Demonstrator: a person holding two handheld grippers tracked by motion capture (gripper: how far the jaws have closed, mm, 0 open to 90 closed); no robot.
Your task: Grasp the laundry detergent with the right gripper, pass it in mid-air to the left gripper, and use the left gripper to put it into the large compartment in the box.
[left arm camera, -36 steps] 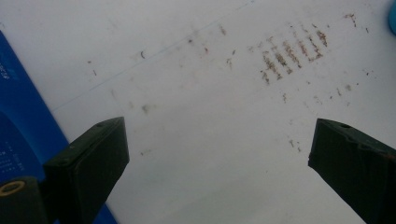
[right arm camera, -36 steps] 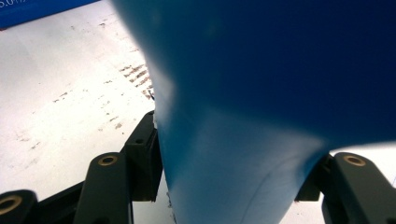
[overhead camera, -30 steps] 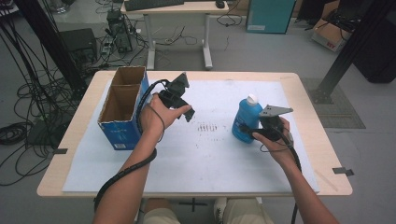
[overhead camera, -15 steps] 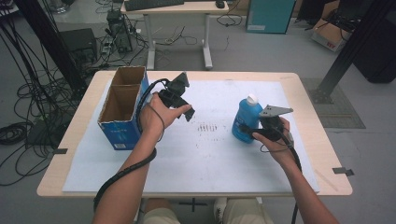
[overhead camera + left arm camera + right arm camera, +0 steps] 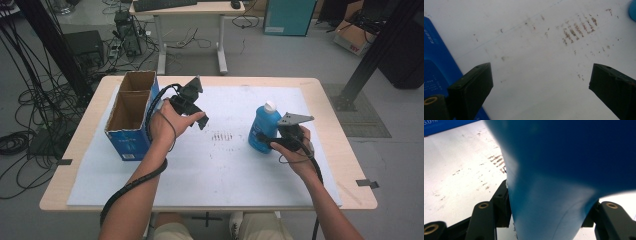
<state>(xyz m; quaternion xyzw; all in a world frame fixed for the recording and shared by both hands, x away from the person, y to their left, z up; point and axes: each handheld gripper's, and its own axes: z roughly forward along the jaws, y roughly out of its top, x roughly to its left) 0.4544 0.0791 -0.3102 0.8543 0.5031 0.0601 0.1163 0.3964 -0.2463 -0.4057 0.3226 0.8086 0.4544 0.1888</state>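
My right gripper (image 5: 270, 141) has its jaws clamped on the lower body of the blue bottle (image 5: 263, 129); they have just been closing, and in the right gripper view the bottle wall bulges between the two black jaws, pressed on both sides. The bottle stands upright on the white mat (image 5: 215, 170), directly ahead of this gripper, its long axis vertical and its white cap (image 5: 270, 105) above the grip line. The gripper lies roughly level, crosswise to that axis.

My left gripper (image 5: 192, 107) is held above the mat, well apart from the bottle, jaws wide with nothing between them; the left gripper view looks down on bare mat and rust-brown scuff marks (image 5: 579, 28).

Beyond the left gripper stands the open cardboard box (image 5: 131, 116), far side from the bottle. I judge any transfer there must cross the mat toward my left, with the right hand plainly the nearer to the bottle.
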